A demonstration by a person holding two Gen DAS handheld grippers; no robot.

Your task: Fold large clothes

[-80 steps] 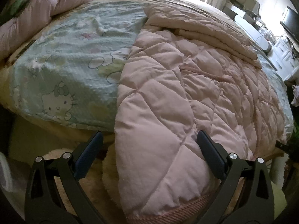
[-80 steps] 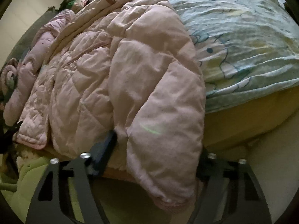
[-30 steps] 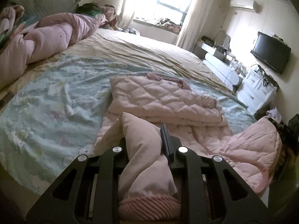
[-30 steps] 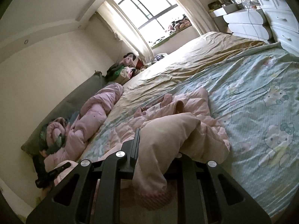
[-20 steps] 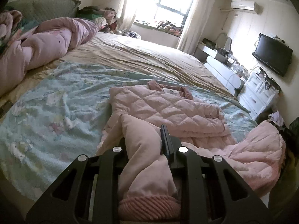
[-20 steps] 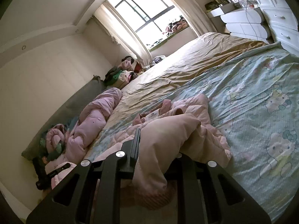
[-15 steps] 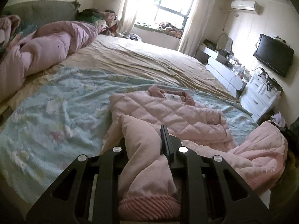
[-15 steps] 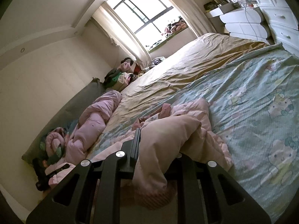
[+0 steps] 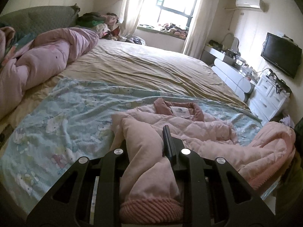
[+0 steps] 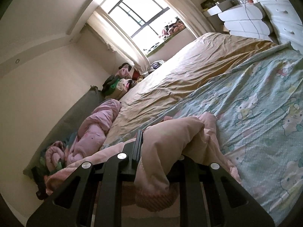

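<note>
A pink quilted jacket (image 9: 191,124) lies on the bed, its collar and label facing up toward the far side. My left gripper (image 9: 145,141) is shut on the jacket's bottom edge, and the ribbed hem (image 9: 151,208) bunches between the black fingers. My right gripper (image 10: 161,143) is shut on the jacket's hem corner (image 10: 170,138), which drapes over the jaws. Both lifted corners are held above the bed, over the jacket's lower half. In the left wrist view the other lifted corner (image 9: 272,145) shows at the right.
The bed carries a light blue cartoon-print sheet (image 9: 72,117) near me and a tan sheet (image 9: 144,70) beyond. A rolled pink duvet (image 9: 43,60) lies along the left. White drawers (image 9: 269,98), a wall TV (image 9: 282,56) and a window (image 9: 176,1) stand beyond.
Earlier both grippers stood open around the jacket's hanging hem at the bed edge. Since then they have shut on it and carried it up and forward over the bed toward the collar.
</note>
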